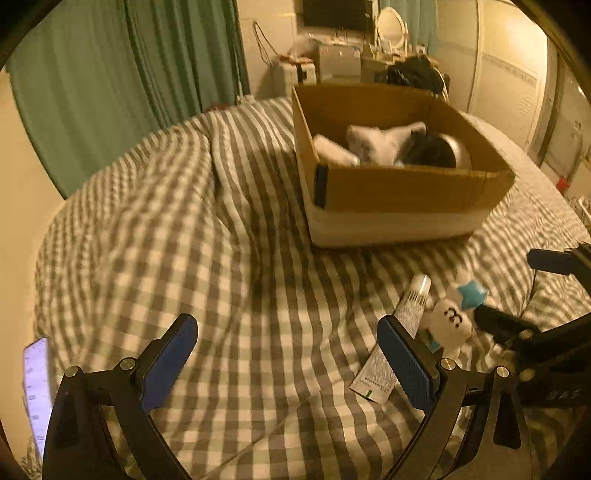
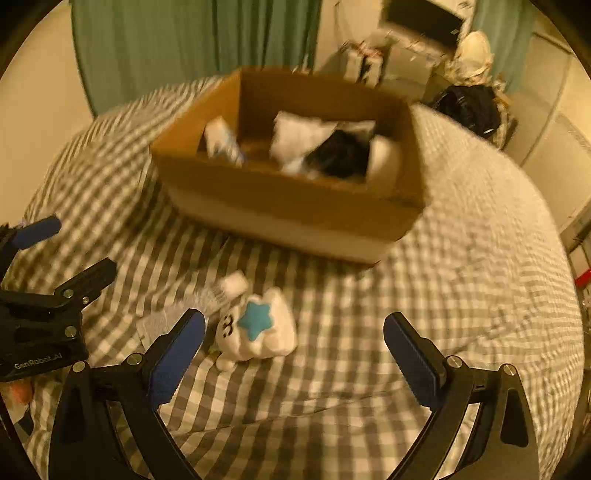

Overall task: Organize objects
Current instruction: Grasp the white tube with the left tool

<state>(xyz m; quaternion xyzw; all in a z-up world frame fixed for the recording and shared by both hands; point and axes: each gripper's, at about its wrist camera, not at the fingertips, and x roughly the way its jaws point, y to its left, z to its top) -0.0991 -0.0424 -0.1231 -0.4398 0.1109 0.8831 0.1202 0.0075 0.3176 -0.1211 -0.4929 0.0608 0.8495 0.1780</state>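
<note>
A cardboard box (image 1: pixel 402 188) (image 2: pixel 288 199) stands on the checked bed, holding white cloth items, a white bottle and a dark item. A white plush toy with a blue star (image 1: pixel 452 321) (image 2: pixel 258 330) lies on the bedding beside a white tube (image 1: pixel 395 339) (image 2: pixel 207 299). My left gripper (image 1: pixel 288 358) is open and empty, its right finger next to the tube. My right gripper (image 2: pixel 295 354) is open and empty, the plush lying just ahead between its fingers, nearer the left one. Each gripper shows at the edge of the other's view.
The grey-white checked duvet (image 1: pixel 221 240) covers the bed with folds. A lit phone (image 1: pixel 37 387) lies at the bed's left edge. Green curtains (image 1: pixel 129 74) hang behind. A cluttered desk with a mirror (image 1: pixel 388 26) and a dark bag (image 2: pixel 469 107) stand beyond the bed.
</note>
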